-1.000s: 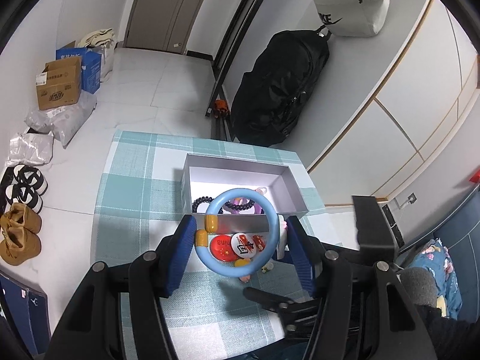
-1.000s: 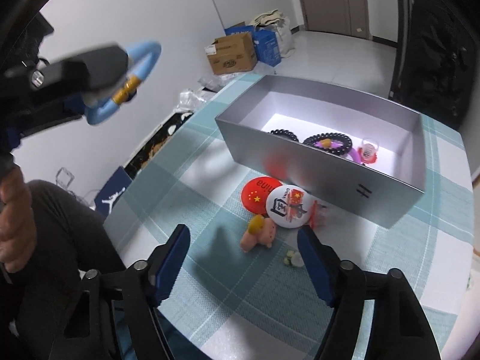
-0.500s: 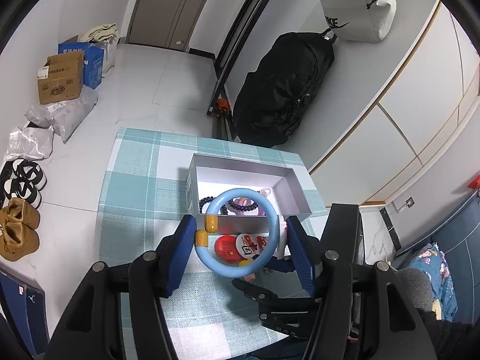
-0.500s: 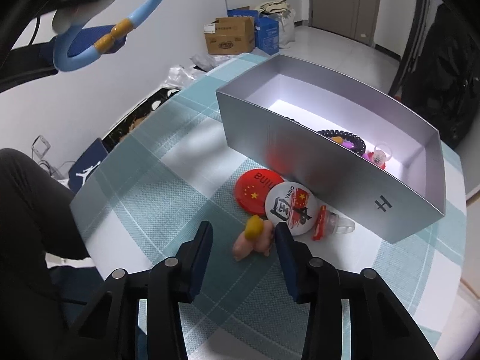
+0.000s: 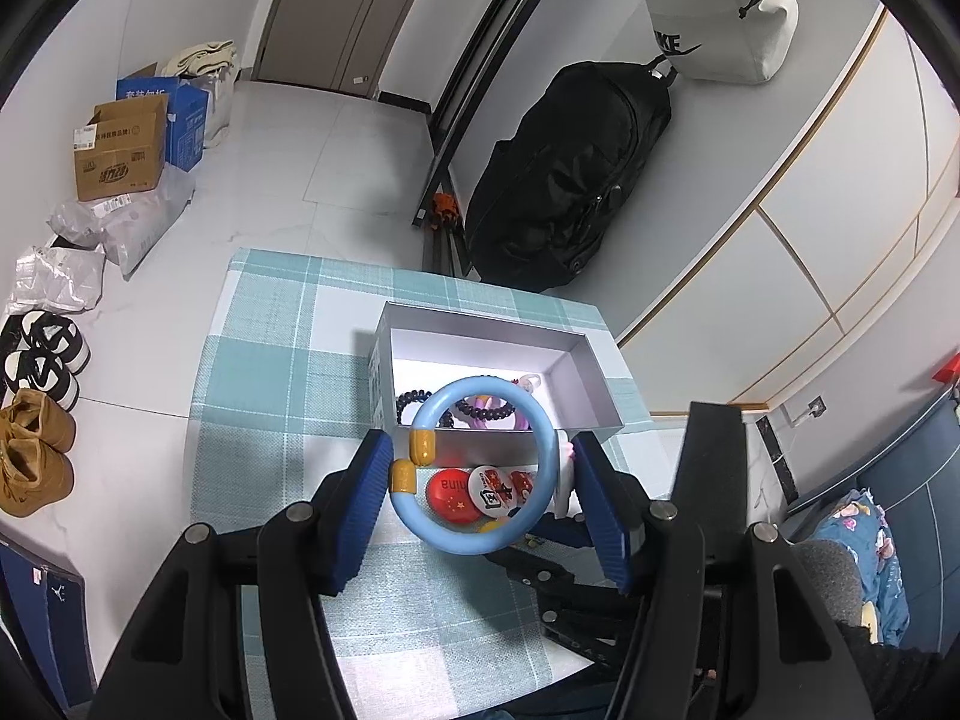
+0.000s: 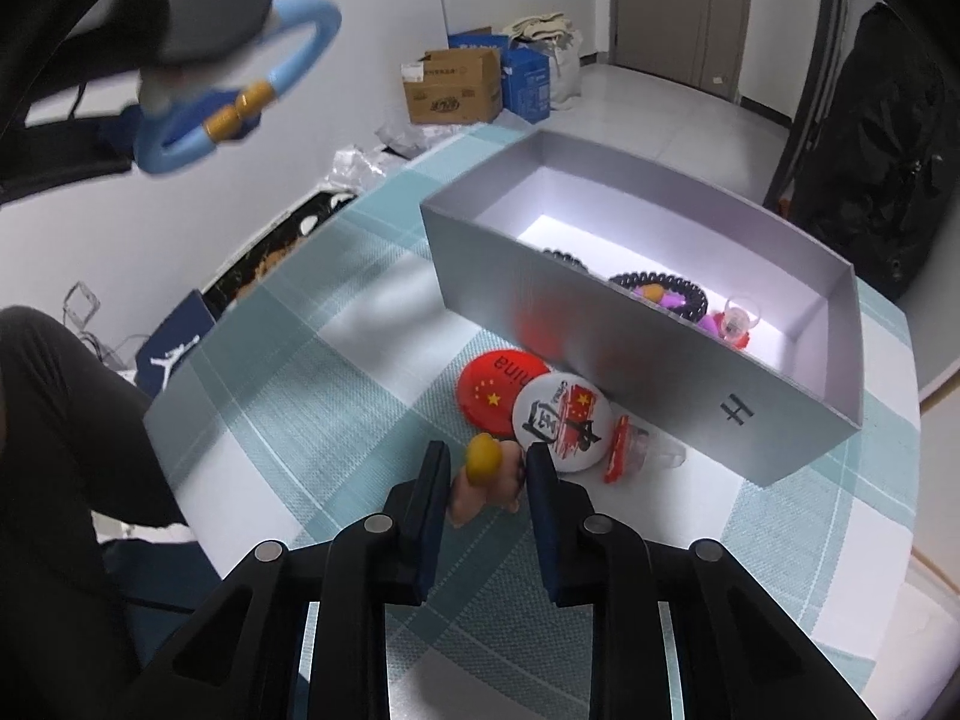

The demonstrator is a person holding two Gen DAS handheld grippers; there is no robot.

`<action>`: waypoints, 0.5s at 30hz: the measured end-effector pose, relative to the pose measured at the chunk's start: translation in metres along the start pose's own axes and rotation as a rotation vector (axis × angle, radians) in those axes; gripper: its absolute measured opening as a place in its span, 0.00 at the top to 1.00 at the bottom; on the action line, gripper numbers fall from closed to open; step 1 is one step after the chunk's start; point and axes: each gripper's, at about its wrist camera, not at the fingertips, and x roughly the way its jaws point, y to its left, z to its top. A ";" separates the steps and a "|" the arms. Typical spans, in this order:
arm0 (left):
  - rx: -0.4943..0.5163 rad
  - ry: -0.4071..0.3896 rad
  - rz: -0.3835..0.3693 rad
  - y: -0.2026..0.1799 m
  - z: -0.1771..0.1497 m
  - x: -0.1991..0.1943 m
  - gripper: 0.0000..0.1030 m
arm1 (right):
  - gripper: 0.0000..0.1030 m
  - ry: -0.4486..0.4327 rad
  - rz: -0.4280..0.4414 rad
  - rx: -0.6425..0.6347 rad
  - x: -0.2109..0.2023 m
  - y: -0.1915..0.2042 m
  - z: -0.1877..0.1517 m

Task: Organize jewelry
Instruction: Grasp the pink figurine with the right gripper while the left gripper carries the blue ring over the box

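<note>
My left gripper (image 5: 480,450) is shut on a light blue ring (image 5: 432,534) with two yellow beads, held in the air above the near wall of the silver box (image 5: 576,378). From the right wrist view this ring (image 6: 240,96) hangs at the upper left. My right gripper (image 6: 487,468) is low over the checked cloth, its jaws closing around a small pink figure with a yellow head (image 6: 486,480) that lies between them. A red badge (image 6: 498,378), a white badge (image 6: 561,420) and a small red and clear piece (image 6: 630,450) lie against the box (image 6: 660,372). Dark bead bracelets (image 6: 660,288) lie inside.
The small table (image 5: 270,360) has floor on all sides. A black bag (image 5: 564,180) leans on the wall behind it. Cardboard boxes (image 5: 120,150), plastic bags and shoes (image 5: 36,456) lie on the floor to the left. A person's dark trouser leg (image 6: 60,450) is beside the table.
My right gripper has come down closer to the cloth and its jaws have narrowed from wide apart to close around the pink figure. The left gripper has kept still with the ring.
</note>
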 end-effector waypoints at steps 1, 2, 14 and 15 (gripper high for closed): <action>0.000 0.000 0.001 0.000 0.000 0.000 0.46 | 0.76 -0.008 0.005 0.007 -0.002 -0.001 0.000; 0.000 0.001 0.003 0.000 -0.001 0.001 0.46 | 0.76 -0.015 0.011 0.016 -0.004 -0.002 0.000; -0.032 0.018 0.000 0.001 0.001 0.011 0.46 | 0.76 -0.132 0.091 0.129 -0.035 -0.019 0.014; -0.035 0.021 -0.001 0.000 0.002 0.013 0.46 | 0.76 -0.139 0.096 0.138 -0.037 -0.021 0.015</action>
